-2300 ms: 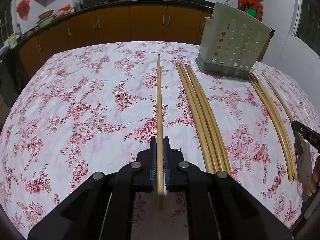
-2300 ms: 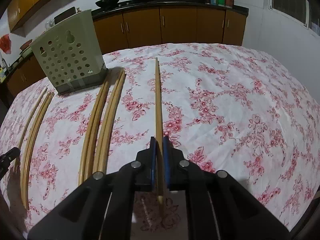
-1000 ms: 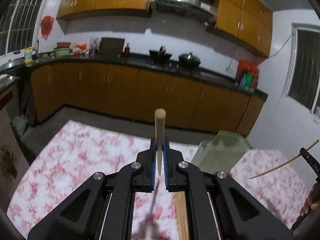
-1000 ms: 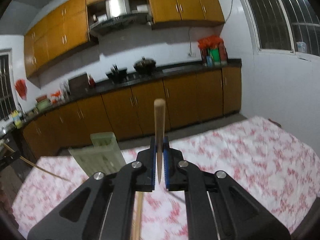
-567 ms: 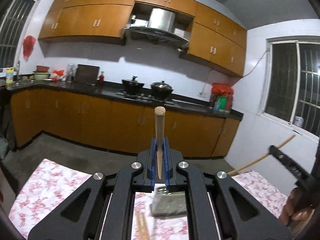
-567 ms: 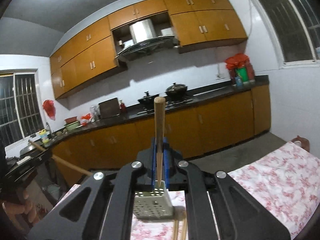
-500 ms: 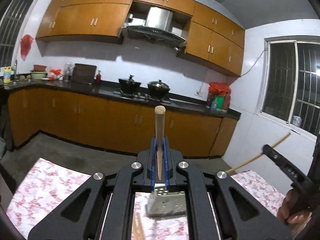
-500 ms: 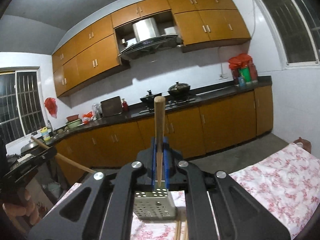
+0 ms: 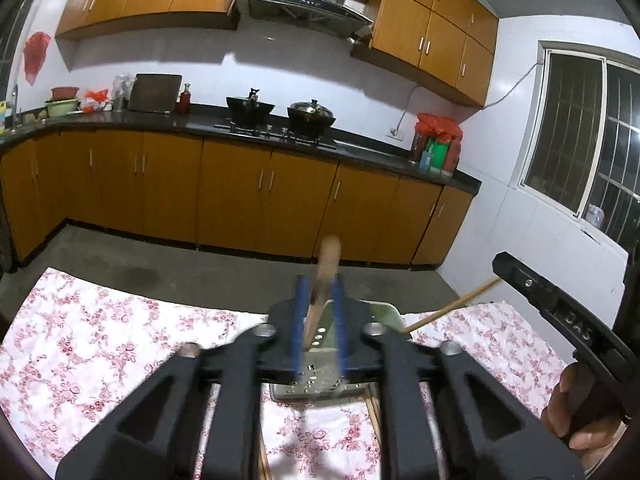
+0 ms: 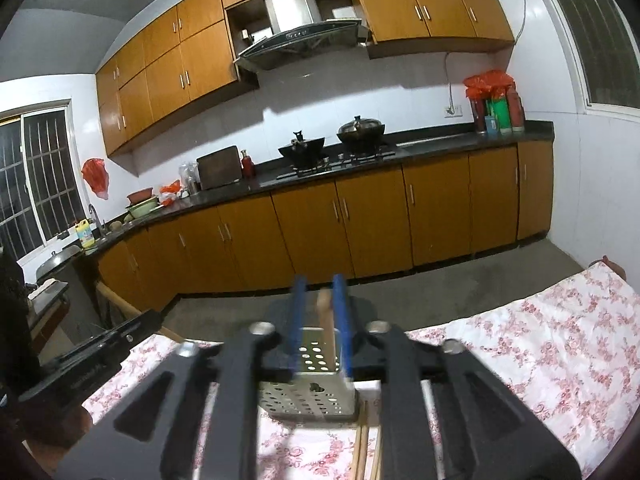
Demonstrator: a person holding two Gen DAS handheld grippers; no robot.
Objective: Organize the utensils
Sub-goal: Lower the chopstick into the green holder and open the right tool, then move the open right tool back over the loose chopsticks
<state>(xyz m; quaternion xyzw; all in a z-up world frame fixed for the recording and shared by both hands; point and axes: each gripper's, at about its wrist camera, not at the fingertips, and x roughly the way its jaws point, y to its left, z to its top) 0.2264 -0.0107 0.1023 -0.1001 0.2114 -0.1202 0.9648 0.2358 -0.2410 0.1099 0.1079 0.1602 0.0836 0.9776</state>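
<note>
Chopsticks of pale wood stand one in each gripper's gap: one (image 9: 326, 276) leans loose between the left gripper (image 9: 319, 322)'s parted blue pads, the other (image 10: 326, 312) between the right gripper (image 10: 320, 320)'s, above the perforated green plastic holder (image 10: 308, 396) on the floral tablecloth (image 10: 560, 352). Both grippers point slightly downward. Half a second ago each clamped its stick; the jaws have just been opening. Raised letters "DAS" mark the right gripper's side.

Both grippers point slightly downward; the left gripper (image 9: 319, 320) and right gripper (image 10: 320, 322) have just been opening, apparently loose around their chopsticks.
</note>
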